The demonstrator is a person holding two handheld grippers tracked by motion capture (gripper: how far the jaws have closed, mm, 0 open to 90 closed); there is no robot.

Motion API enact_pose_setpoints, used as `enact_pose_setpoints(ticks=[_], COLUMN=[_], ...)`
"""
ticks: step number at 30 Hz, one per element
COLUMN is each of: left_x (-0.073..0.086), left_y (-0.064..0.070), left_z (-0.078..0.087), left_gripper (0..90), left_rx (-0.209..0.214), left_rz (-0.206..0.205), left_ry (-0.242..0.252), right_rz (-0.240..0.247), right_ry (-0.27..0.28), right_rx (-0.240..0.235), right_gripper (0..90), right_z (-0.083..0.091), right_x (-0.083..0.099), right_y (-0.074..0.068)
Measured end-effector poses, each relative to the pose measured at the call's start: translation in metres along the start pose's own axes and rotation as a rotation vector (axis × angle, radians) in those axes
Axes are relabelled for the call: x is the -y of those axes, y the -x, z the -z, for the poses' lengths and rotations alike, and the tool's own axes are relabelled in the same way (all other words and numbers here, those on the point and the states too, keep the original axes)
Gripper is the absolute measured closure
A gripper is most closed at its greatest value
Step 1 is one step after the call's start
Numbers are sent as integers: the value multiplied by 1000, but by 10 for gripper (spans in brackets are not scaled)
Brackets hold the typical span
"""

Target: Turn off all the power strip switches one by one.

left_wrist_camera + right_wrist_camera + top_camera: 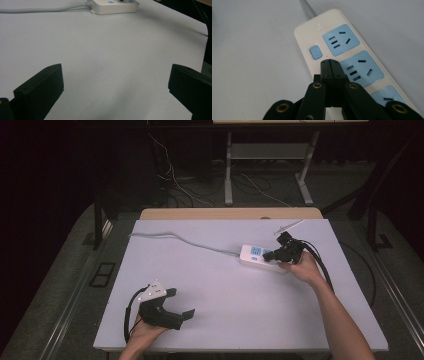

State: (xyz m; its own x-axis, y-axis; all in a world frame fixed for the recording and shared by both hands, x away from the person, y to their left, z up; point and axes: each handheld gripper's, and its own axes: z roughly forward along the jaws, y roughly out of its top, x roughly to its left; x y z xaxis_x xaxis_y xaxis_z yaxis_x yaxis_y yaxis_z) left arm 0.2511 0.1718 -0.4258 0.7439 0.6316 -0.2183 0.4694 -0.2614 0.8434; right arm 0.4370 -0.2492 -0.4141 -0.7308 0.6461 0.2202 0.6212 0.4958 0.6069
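Observation:
A white power strip (255,255) with blue sockets lies at the table's right middle, its grey cable (170,236) running off to the far left. My right gripper (276,254) hangs just over the strip. In the right gripper view its jaws are pressed together with nothing between them, tips (330,63) above the strip (312,32) just beside the blue switch (315,52). My left gripper (180,303) rests near the front left edge, jaws wide apart and empty. The left gripper view shows the strip (113,7) far ahead.
The white table (220,295) has a wooden edge (230,213) at the back. A thin white object (288,226) lies at the far right corner. Black cables (320,262) trail from the right gripper. The floor behind holds a desk frame and loose wires.

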Motion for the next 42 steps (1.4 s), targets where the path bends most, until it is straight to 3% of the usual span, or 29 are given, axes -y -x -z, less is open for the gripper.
enact_pose_setpoints(ticks=[21,42], left_x=[0,0], left_y=[0,-1], left_z=[2,3], left_gripper=[0,0], left_rx=[3,1], left_rz=[2,3], left_ry=[6,12], right_rz=[44,52], right_ry=[7,-31], right_rx=[1,-15], right_gripper=[900,900], right_z=[6,-13], right_x=[-27,-36], right_y=[-11,-12])
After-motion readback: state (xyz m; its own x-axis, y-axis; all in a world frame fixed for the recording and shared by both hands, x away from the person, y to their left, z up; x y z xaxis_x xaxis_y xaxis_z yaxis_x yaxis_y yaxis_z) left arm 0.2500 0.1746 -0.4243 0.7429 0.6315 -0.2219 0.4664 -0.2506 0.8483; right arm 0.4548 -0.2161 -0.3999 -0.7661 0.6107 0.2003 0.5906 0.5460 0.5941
